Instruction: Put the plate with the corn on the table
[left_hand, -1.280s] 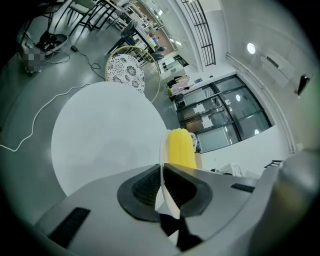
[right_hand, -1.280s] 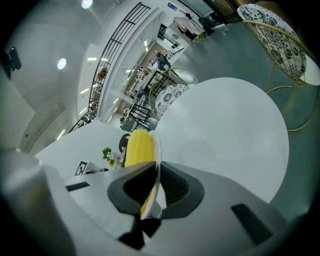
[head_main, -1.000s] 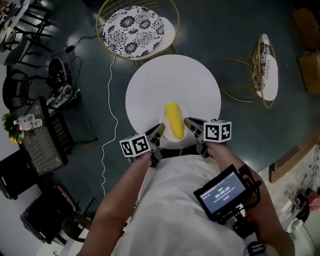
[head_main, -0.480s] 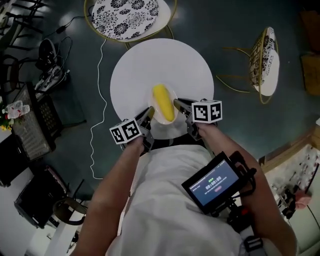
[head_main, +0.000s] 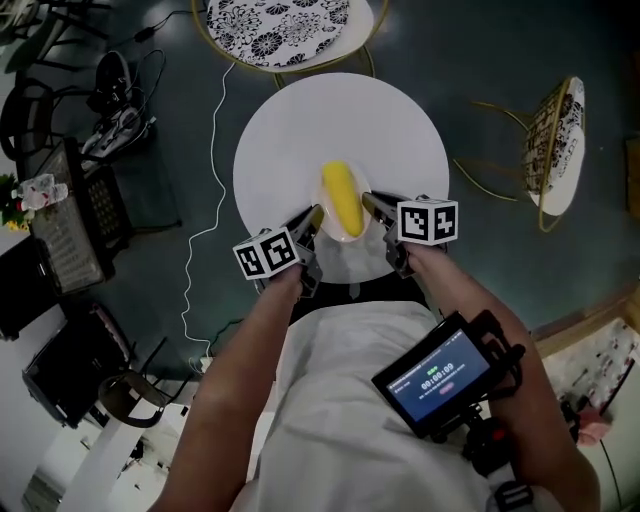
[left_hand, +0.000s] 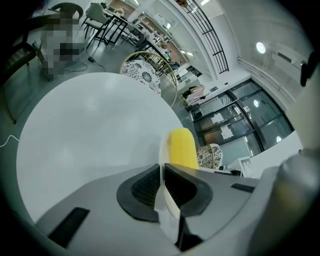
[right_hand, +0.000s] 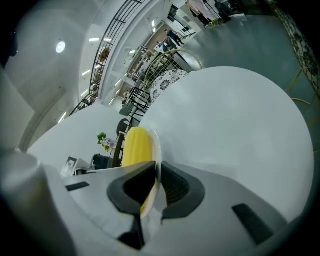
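A round white table (head_main: 300, 130) stands on a dark floor, with a patterned chair (head_main: 280, 20) behind it. In the head view we see the plate (head_main: 345, 236) with the corn (head_main: 342, 195) further in from the table's near edge than a second ago. A shadow under it suggests it is not yet set down. In the left gripper view, the left gripper (left_hand: 162, 185) is pinching the plate's rim, with the table top beyond. In the right gripper view, the right gripper (right_hand: 156, 187) is clamped on the opposite rim. We judge that lowering the plate is what remains
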